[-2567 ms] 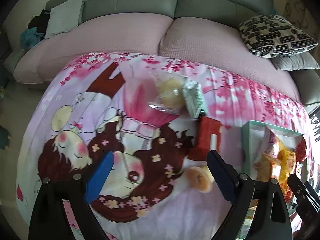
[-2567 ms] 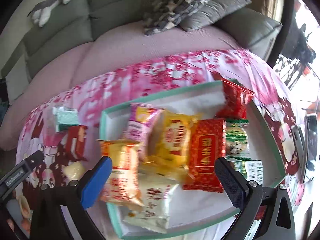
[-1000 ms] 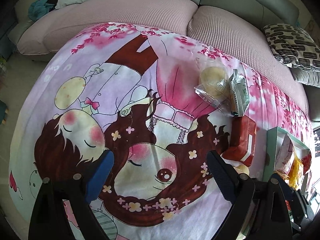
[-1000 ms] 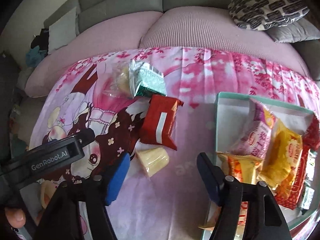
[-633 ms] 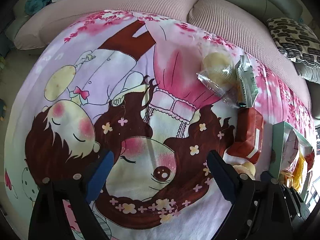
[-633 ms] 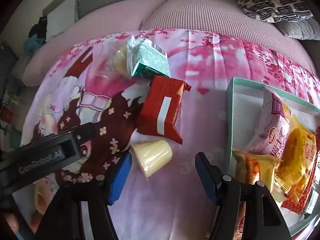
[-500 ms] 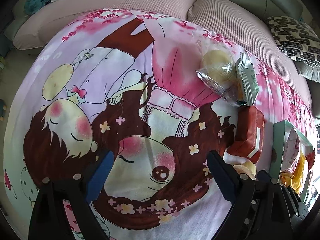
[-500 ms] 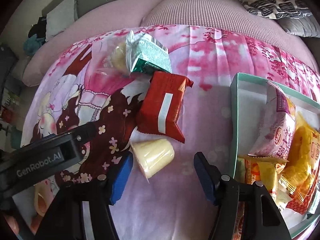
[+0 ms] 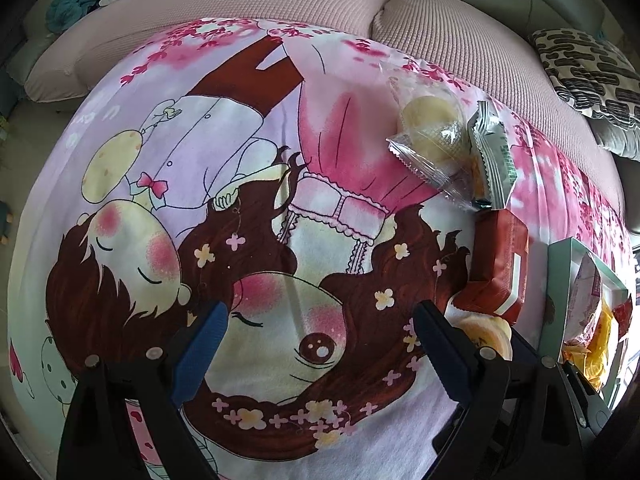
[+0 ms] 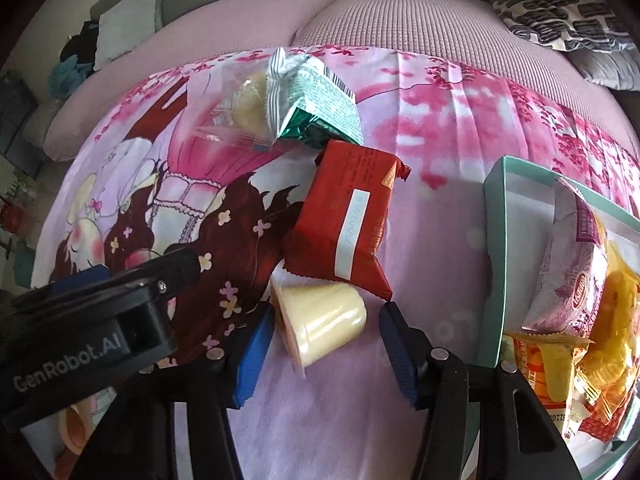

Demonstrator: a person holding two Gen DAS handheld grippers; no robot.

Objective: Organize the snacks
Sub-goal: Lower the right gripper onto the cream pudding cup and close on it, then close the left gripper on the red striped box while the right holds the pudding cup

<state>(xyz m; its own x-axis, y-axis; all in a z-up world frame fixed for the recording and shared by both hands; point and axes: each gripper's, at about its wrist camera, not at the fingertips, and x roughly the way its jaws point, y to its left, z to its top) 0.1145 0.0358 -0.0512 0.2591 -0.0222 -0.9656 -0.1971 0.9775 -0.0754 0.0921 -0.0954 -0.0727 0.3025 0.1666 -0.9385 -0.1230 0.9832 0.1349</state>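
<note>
The right gripper (image 10: 326, 350) points steeply down at a pale yellow plastic jelly cup (image 10: 320, 320) lying on its side on a pink cartoon-printed cloth (image 10: 436, 216) spread over the desk. Its blue-padded jaws are closing with the cup between them; the left pad looks just about at the cup's rim and the right pad stands a little off its rounded base, so nothing is clamped.

Just beyond the jaws, touching the cup's upper side, lies a red foil snack packet with a white date strip (image 10: 344, 220). Farther ahead sits a green and silver foil packet (image 10: 316, 100), with a clear wrapper holding a round pale cake (image 10: 244, 108) against its left side.

To the right of the jaws stands a mint-green shallow cardboard box (image 10: 494, 248) with several packets in it: a purple-and-white pouch (image 10: 572, 256), yellow wrappers (image 10: 616, 312) and an orange packet (image 10: 540, 372).

The left gripper (image 9: 318, 348) hangs over bare cloth with its jaws released wide and nothing between them. In its view the cup's rim (image 9: 486, 328) peeks out just behind the right jaw, the red packet (image 9: 500, 264) beyond it. From the right wrist view this gripper's black body shows at the lower left, with a fingertip (image 10: 76, 428) of the person under it.

A pink-covered sofa (image 9: 248, 12) lies beyond the cloth.
</note>
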